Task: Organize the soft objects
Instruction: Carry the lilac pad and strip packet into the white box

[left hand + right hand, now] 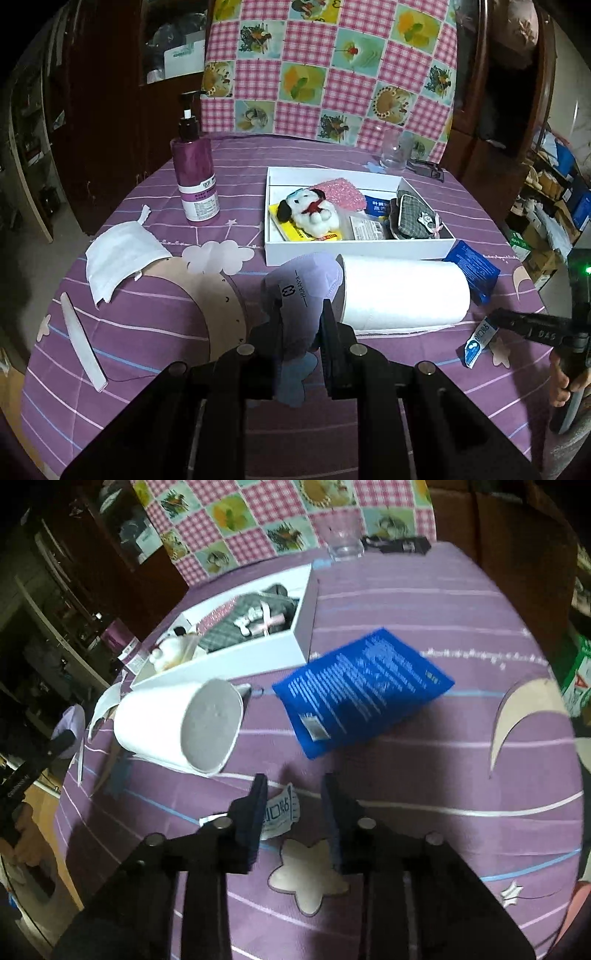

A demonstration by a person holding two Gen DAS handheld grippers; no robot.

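My left gripper (301, 308) is shut on a lilac sock (303, 288) printed HUA ANYA, held above the purple tablecloth in front of a white box (354, 249). The box holds a plush dog (314, 212), a pink cloth (338, 192), a grey plaid pouch (415, 216) and packets. It also shows in the right wrist view (255, 650). My right gripper (293, 786) is open just above the table, over a small blue-and-white sachet (282, 812). A blue packet (364, 690) lies ahead of it.
A white paper roll (402, 291) lies on its side in front of the box, also in the right wrist view (177, 723). A white face mask (118, 258), a purple pump bottle (194, 177), a nail file (83, 339) and a glass (395, 149) stand around.
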